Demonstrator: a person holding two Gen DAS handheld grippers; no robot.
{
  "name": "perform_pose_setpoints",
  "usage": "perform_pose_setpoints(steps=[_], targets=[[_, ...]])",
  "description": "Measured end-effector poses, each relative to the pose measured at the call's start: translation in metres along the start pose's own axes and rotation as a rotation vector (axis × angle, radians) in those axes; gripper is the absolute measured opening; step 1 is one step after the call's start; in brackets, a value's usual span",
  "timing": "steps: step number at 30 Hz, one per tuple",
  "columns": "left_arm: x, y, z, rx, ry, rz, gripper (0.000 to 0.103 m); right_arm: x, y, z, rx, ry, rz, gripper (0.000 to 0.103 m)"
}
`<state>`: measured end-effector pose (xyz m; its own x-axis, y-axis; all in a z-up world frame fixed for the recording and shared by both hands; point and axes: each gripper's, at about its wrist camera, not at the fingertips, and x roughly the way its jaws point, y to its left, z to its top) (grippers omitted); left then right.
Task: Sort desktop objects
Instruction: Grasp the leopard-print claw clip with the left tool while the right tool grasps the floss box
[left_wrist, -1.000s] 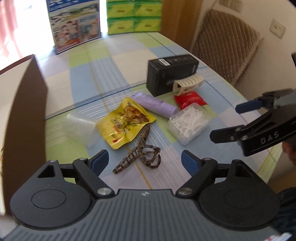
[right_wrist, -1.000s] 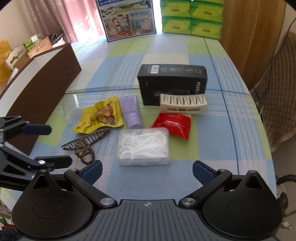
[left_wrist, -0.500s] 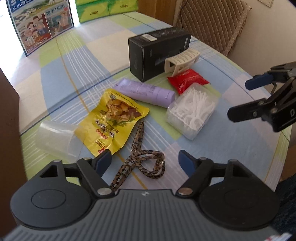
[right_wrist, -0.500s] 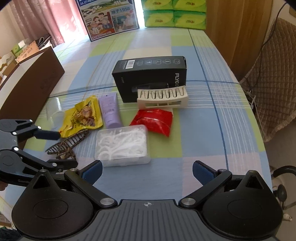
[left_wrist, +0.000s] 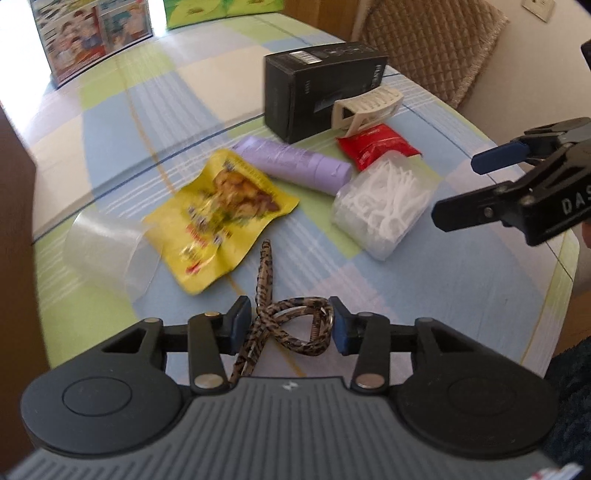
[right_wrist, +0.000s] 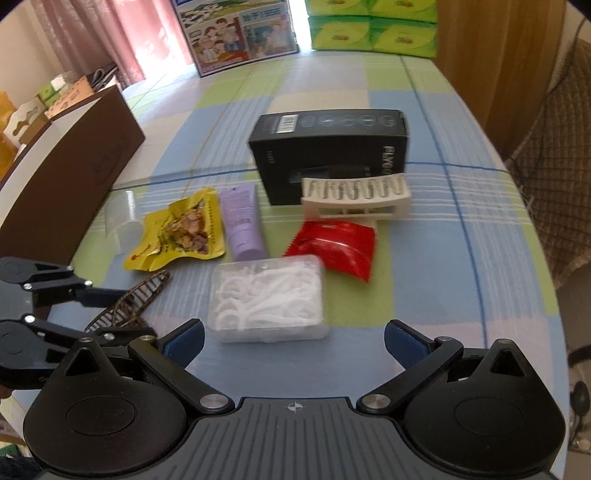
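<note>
Hair clip (left_wrist: 291, 326), leopard-patterned, lying on the checked worktop (left_wrist: 461, 295) just in front of a yellow snack packet (left_wrist: 221, 210), the landmark for everything else. Looped spring end of the clip sitting between the blue pads of the left gripper (left_wrist: 290, 326), jaws closing around it, pads beside the loop with contact not clear; long toothed arm pointing up toward the packet's lower corner.

Left of the packet: clear plastic cup (left_wrist: 107, 247), lying on its side. Right of the packet: purple tube (left_wrist: 295, 166), then a clear box of floss picks (left_wrist: 384, 206). Beyond the tube: red pouch (left_wrist: 376, 146), white clip (left_wrist: 365, 107) and black carton (left_wrist: 321, 88). Far left: brown box wall (right_wrist: 74, 177).

Right gripper (right_wrist: 293, 341) hovering near the floss box, jaws wide apart, nothing between them.

Likely handling: clip light, hard plastic, glossy and so slippery, springy at the hinge, thin teeth possibly brittle. Best hold probably across the doubled loop near the hinge, squeezed gently, not on the single thin arm, which could pivot or twist out.
</note>
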<state>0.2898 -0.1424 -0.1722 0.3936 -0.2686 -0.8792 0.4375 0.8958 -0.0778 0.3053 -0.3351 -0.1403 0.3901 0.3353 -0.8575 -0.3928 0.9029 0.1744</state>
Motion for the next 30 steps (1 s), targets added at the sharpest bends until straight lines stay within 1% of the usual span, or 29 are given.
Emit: perform_pose_setpoints(steps=[4, 8, 13, 15, 17, 19, 22, 27, 29, 30], targets=[[-0.01, 0.011, -0.012, -0.078, 0.007, 0.044, 0.039, 0.012, 0.009, 0.003, -0.034, 0.005, 0.023, 0.101], [-0.018, 0.025, -0.022, -0.145, 0.012, 0.093, 0.039, 0.025, 0.017, 0.006, -0.067, 0.013, 0.027, 0.101], [-0.025, 0.035, -0.03, -0.208, 0.017, 0.147, 0.039, 0.041, 0.025, 0.009, -0.104, 0.028, -0.008, 0.101], [-0.027, 0.037, -0.034, -0.226, 0.015, 0.155, 0.039, 0.046, 0.027, 0.009, -0.116, 0.024, -0.022, 0.098], [-0.029, 0.038, -0.036, -0.241, 0.014, 0.16, 0.039, 0.051, 0.028, 0.009, -0.125, 0.025, -0.048, 0.084], [-0.031, 0.039, -0.039, -0.252, 0.014, 0.166, 0.039, 0.053, 0.029, 0.007, -0.137, 0.015, -0.057, 0.083], [-0.033, 0.038, -0.042, -0.261, 0.014, 0.172, 0.039, 0.05, 0.031, 0.003, -0.158, 0.027, -0.064, 0.083], [-0.036, 0.035, -0.047, -0.27, 0.014, 0.168, 0.039, 0.039, 0.031, -0.009, -0.15, 0.062, -0.042, 0.083], [-0.039, 0.034, -0.049, -0.279, 0.003, 0.155, 0.036, 0.032, 0.029, -0.014, -0.127, 0.078, -0.02, 0.083], [-0.041, 0.033, -0.049, -0.283, -0.002, 0.146, 0.036, 0.029, 0.029, -0.016, -0.119, 0.081, -0.012, 0.083]])
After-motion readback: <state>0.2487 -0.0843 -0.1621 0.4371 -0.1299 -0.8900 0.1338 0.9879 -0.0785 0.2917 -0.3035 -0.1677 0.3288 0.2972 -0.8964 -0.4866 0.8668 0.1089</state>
